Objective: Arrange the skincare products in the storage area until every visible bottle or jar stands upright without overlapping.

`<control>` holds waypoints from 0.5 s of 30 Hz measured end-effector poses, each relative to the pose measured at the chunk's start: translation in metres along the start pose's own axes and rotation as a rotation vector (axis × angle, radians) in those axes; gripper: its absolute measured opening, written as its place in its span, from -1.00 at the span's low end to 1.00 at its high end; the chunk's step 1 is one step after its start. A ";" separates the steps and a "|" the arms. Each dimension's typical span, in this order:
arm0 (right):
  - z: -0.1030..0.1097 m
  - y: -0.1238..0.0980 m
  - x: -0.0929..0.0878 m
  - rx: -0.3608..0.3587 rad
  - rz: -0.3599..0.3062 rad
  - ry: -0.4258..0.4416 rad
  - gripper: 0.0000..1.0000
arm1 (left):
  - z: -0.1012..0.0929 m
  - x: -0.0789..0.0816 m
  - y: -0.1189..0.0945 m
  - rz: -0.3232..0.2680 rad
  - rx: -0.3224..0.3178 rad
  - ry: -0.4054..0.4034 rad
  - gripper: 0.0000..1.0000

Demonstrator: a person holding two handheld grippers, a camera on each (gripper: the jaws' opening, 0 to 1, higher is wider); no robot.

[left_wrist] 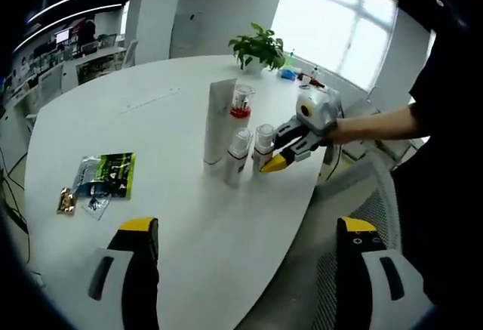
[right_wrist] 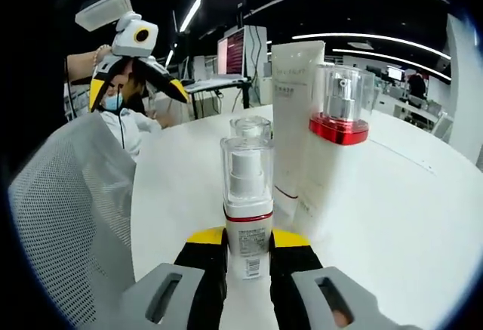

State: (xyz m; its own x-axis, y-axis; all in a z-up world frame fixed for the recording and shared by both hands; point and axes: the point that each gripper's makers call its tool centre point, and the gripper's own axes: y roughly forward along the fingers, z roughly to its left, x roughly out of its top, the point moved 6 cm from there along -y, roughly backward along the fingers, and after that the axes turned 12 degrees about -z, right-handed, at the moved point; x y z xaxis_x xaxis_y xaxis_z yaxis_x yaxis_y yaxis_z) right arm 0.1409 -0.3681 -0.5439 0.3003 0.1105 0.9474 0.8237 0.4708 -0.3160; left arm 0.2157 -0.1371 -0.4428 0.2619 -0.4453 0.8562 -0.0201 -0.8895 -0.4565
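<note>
Pretty much there I'd say: left of the tube (left_wrist: 219, 118) lie loose sachets (left_wrist: 106, 177), the left gripper (left_wrist: 245, 251) hangs wide open and empty, three bottles stand beside the tube, the right gripper (right_wrist: 247, 248) clamped on the nearest bottle (right_wrist: 247, 209).

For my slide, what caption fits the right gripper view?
Right gripper clamps a small clear-capped bottle standing beside the red-collared bottle.
</note>
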 end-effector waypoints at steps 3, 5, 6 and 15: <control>0.001 -0.002 0.001 -0.006 -0.015 0.017 -0.76 | 0.001 -0.001 0.000 0.001 0.003 -0.006 0.85; 0.000 -0.002 0.000 -0.007 -0.014 0.019 -0.76 | 0.001 -0.002 0.000 0.002 0.006 -0.009 0.85; 0.000 -0.003 0.000 -0.006 -0.012 0.021 -0.76 | 0.001 -0.002 0.000 0.004 0.007 -0.008 0.85; 0.002 -0.007 -0.001 0.016 0.027 0.001 -0.75 | 0.000 -0.001 0.002 0.009 0.003 0.001 0.84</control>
State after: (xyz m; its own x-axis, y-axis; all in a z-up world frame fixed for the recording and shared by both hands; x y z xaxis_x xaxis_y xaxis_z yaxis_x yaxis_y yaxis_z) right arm 0.1337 -0.3700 -0.5422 0.3227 0.1227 0.9385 0.8075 0.4816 -0.3406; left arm 0.2156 -0.1384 -0.4449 0.2610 -0.4535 0.8522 -0.0199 -0.8852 -0.4649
